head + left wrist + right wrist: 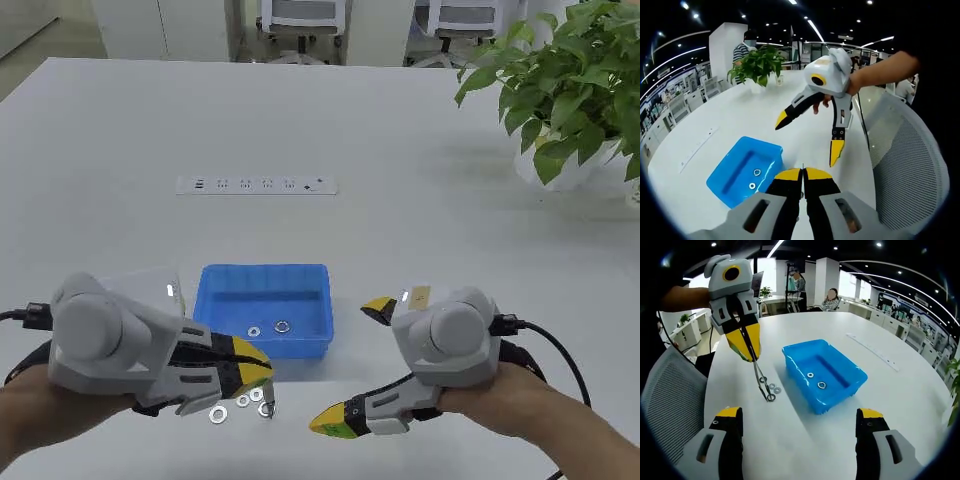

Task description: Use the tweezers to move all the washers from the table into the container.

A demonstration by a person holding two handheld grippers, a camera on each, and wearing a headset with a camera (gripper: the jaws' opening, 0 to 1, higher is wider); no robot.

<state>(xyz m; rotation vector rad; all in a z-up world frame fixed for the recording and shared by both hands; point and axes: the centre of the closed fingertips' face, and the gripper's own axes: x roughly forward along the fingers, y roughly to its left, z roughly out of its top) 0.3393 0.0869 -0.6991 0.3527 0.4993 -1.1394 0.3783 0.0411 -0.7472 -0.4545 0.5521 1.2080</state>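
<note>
Washers [243, 401] first: in the head view four of them lie loose on the white table [400, 150], just in front of the blue container [265, 270], and two more are already inside it. The left gripper [262, 368] sits right over the loose ones with its jaws squeezed together on the tweezers [268, 400], which are pretty hard to make out from up here. The right gripper [338, 366] is off to the other side of the container with its jaws spread wide and nothing between them. Further back there's a power strip [257, 185], and a plant [560, 90] in the far corner.

Left gripper view: its own yellow-tipped jaws [802, 175] are pressed together, with a thin sliver of the tweezers poking out between them. The right gripper [807, 141] hangs above the table, jaws apart. The container [735, 172] is down to the left with two washers [757, 172] in it, and a mesh chair [910, 165] is on the right.

Right gripper view: its own jaws [800, 412] stand far apart at the bottom. The left gripper [747, 352] points down with the tweezers [761, 377] clamped, and their tips are at one washer [771, 397]; I can't tell if it's actually pinched. Three more lie just beside it, near the container [850, 385].
</note>
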